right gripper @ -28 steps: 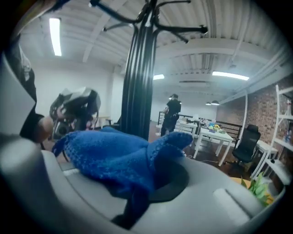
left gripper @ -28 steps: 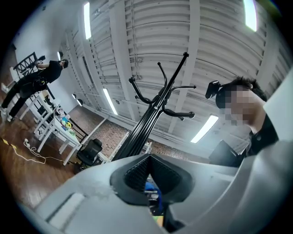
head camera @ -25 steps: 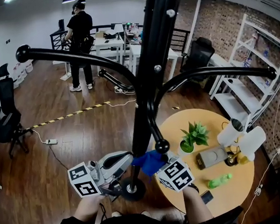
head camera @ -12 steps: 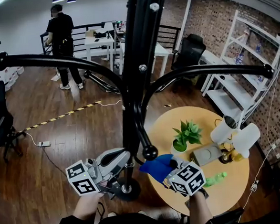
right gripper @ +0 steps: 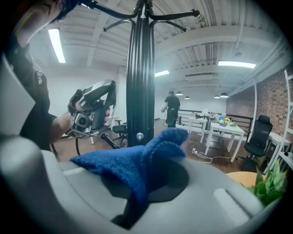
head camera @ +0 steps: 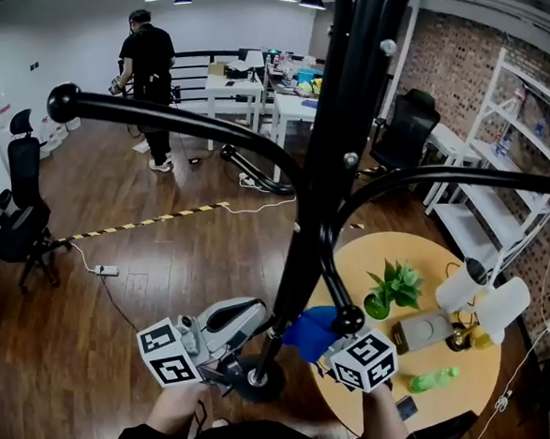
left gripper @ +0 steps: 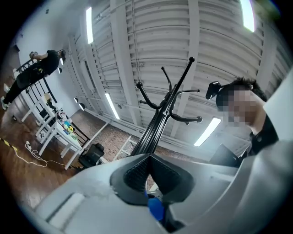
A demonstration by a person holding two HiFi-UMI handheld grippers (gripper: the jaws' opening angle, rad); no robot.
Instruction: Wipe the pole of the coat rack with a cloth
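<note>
Room: an open workshop with a wooden floor [head camera: 166,268], a brick wall [head camera: 452,61] on the right, and a person [head camera: 150,68] standing far off by white tables [head camera: 233,84].
Coat rack pole [head camera: 301,259]: black, rising from a round base [head camera: 261,382] near the middle.
Cloth [head camera: 311,333]: blue and bunched, low down just right of the pole; I cannot tell whether they touch.
Right hand-held gripper [head camera: 332,343]: jaws clamped on the cloth.
Left hand-held gripper [head camera: 256,323]: just left of the pole, pads pressed together with nothing between.
In the way: curved rack arms [head camera: 184,122] sweep across the head view; one knobbed arm end [head camera: 348,323] hangs over the cloth.
Tabletop [head camera: 456,393]: round and yellow, right of the base, carrying a potted plant [head camera: 397,285], a white lamp [head camera: 477,289] and a grey device [head camera: 422,330].
Floor, left: an office chair [head camera: 17,218], striped tape [head camera: 144,223] and a power strip [head camera: 105,270].
</note>
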